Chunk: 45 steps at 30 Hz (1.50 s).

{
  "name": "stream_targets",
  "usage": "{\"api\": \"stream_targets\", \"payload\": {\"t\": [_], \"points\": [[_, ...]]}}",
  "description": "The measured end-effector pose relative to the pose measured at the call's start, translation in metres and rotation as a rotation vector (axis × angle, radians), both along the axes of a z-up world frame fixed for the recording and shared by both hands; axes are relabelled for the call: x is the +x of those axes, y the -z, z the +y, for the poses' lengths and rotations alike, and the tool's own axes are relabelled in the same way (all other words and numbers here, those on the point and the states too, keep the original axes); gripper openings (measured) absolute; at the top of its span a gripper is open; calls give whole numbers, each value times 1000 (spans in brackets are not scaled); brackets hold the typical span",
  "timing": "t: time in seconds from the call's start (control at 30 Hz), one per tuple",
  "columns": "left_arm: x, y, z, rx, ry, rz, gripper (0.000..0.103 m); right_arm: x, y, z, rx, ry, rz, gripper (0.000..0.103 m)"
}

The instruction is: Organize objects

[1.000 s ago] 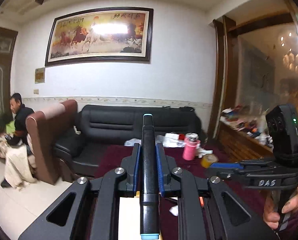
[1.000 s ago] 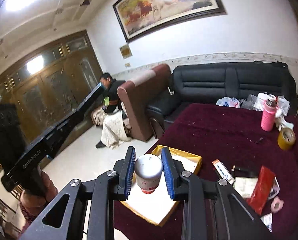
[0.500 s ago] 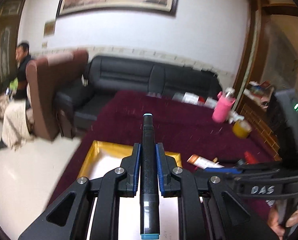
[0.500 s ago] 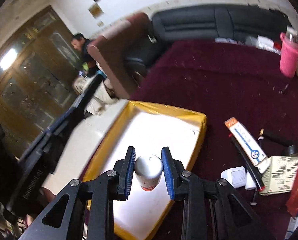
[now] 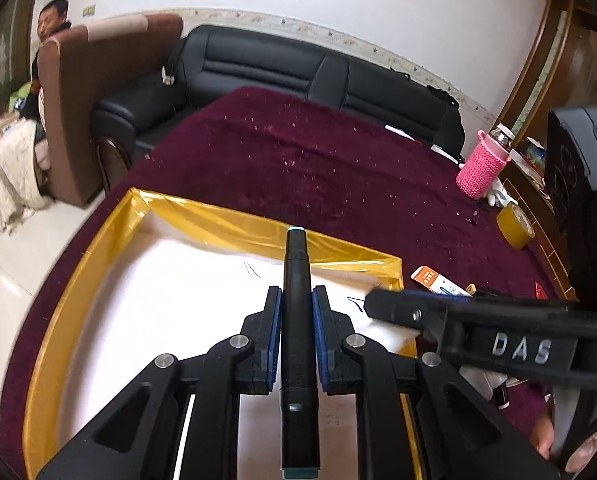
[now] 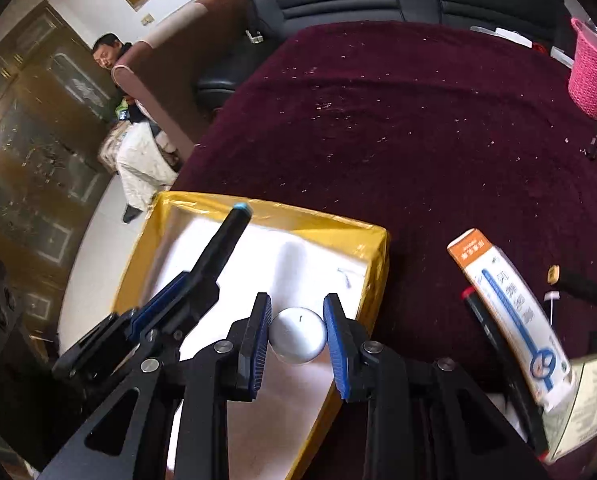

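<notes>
Two grippers; one marker (image 5: 296,308); one bottle (image 6: 297,334); one tray (image 5: 226,224)

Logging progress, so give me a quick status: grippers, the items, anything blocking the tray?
Left gripper shut on black marker. Right gripper shut on small white bottle. Both over yellow tray. Tray floor bare, nothing blocking.

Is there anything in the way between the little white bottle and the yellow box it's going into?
Nothing visible blocks it. The white bottle, held in the right gripper, hangs over the open yellow box, whose white floor looks bare below. The left gripper with the black marker sits beside it, over the same box.
</notes>
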State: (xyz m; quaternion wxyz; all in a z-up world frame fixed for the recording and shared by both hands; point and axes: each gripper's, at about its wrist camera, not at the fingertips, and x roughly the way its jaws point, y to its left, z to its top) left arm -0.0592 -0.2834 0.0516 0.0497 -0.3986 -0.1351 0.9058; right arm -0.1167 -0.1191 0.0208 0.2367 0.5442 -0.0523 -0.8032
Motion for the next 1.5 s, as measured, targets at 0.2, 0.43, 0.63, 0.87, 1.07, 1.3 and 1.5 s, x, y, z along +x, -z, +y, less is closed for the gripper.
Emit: {"api": "stream_targets", "payload": {"t": [0.2, 0.43, 0.63, 0.87, 1.07, 1.3, 1.5], "points": [[-2, 9, 1, 24, -9, -40, 33, -16, 12, -3, 11, 6, -30, 32], [21, 1, -4, 94, -93, -45, 76, -1, -6, 19, -88, 76, 61, 54], [37, 21, 4, 143, -89, -111, 77, 38, -36, 44, -80, 102, 221, 70], [54, 29, 0, 206, -96, -130, 77, 72, -45, 85, -141, 141, 224, 71], [66, 31, -5, 247, -111, -124, 77, 93, -42, 109, -168, 176, 206, 72], [82, 0, 3, 210, -97, -31, 81, 113, -44, 142, -183, 239, 226, 76], [98, -33, 23, 178, -52, 44, 85, 122, -48, 166, -182, 278, 261, 78]]}}
